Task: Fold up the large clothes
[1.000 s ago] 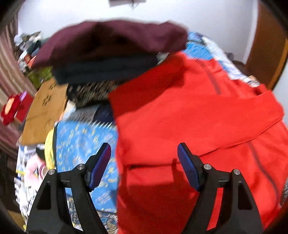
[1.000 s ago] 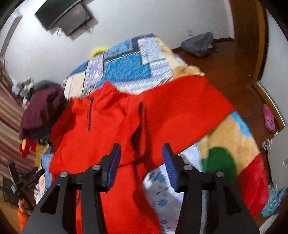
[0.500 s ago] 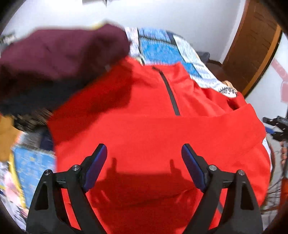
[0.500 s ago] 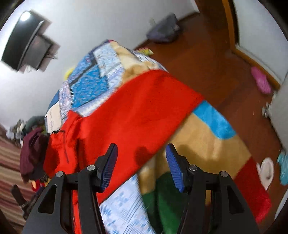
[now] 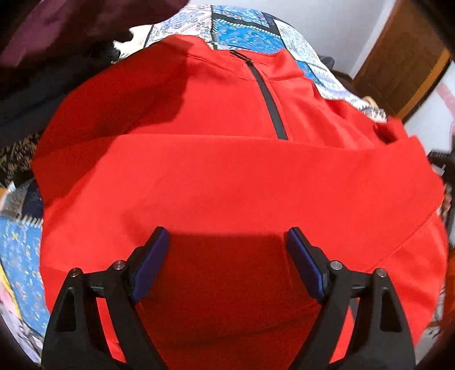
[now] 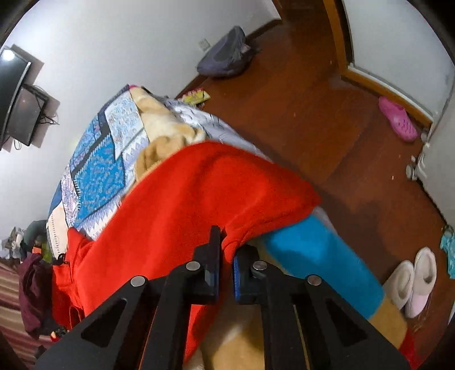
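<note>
Right gripper (image 6: 226, 256) is clamped on a bunched edge of the red pullover (image 5: 241, 182), at the garment's side near the bed's floor-side edge; a fold of red cloth sits pinched between the pads. Left gripper (image 5: 227, 264) hangs wide apart over the lower body of the pullover, nothing between its pads, not gripping. The pullover lies spread front-up on the patchwork bedspread (image 6: 96, 168), with its zipper (image 5: 270, 105) and collar at the far end. One sleeve looks already laid across the chest as a straight horizontal band. Judged: early to mid fold, one side in, other side and the lengthwise fold left. Dark maroon clothes (image 5: 71, 25) piled beyond, at far left.
</note>
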Demonstrator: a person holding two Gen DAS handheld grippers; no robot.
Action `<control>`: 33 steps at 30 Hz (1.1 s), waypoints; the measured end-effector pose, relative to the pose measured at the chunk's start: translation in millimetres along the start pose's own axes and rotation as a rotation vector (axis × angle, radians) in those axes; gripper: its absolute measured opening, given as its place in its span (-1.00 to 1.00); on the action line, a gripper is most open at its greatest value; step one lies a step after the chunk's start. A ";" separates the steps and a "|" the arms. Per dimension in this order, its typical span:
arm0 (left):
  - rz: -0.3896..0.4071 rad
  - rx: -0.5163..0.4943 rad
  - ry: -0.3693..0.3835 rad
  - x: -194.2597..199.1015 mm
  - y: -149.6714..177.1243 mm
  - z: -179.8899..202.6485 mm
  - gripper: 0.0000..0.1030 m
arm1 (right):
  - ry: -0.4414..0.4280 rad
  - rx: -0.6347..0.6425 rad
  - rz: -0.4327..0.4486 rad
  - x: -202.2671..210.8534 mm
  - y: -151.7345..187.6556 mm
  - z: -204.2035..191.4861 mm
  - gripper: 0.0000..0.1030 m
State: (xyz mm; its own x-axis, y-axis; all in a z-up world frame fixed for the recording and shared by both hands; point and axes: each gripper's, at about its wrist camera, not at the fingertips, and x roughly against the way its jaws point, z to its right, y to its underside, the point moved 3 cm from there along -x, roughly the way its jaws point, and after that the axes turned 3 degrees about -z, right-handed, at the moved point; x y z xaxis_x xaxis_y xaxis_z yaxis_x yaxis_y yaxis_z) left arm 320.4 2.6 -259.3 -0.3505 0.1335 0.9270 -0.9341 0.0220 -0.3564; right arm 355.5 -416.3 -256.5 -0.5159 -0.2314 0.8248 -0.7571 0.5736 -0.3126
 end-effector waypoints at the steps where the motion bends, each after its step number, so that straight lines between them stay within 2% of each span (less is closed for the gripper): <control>1: 0.000 -0.009 -0.007 -1.1 0.4 1.5 0.64 | 0.011 0.013 0.033 8.4 -3.3 -0.7 -0.90; 8: 0.005 -0.021 -0.024 -3.0 2.1 0.1 0.65 | 0.029 0.013 0.267 77.0 -18.7 -9.0 -0.91; 13: 0.003 -0.022 -0.038 -4.9 -0.1 1.7 0.65 | 0.021 0.135 0.397 123.0 -6.9 -49.5 -0.91; 19: 0.018 0.003 -0.049 8.0 5.9 -6.3 0.65 | -0.117 0.305 0.464 177.3 13.3 -121.7 -0.91; 23: 0.065 0.003 -0.052 29.4 11.2 -11.3 0.65 | -0.179 0.439 0.434 183.8 36.7 -169.6 -0.91; 27: 0.123 -0.014 -0.065 55.9 17.7 -16.6 0.65 | -0.205 0.552 0.360 162.3 68.8 -203.4 -0.91; 30: 0.163 -0.028 -0.072 73.9 23.9 -20.4 0.65 | -0.202 0.633 0.237 124.8 104.0 -220.8 -0.91; 33: 0.186 -0.037 -0.068 86.8 29.3 -23.4 0.65 | -0.169 0.689 0.107 85.5 138.3 -221.7 -0.91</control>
State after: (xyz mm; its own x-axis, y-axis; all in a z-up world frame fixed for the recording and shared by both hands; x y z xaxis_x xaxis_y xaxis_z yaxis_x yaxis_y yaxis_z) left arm 264.1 38.1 -192.0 -0.5221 0.0719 0.8499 -0.8499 0.0394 -0.5255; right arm 295.6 -182.6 -124.8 -0.6144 -0.3517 0.7063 -0.7511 -0.0136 -0.6601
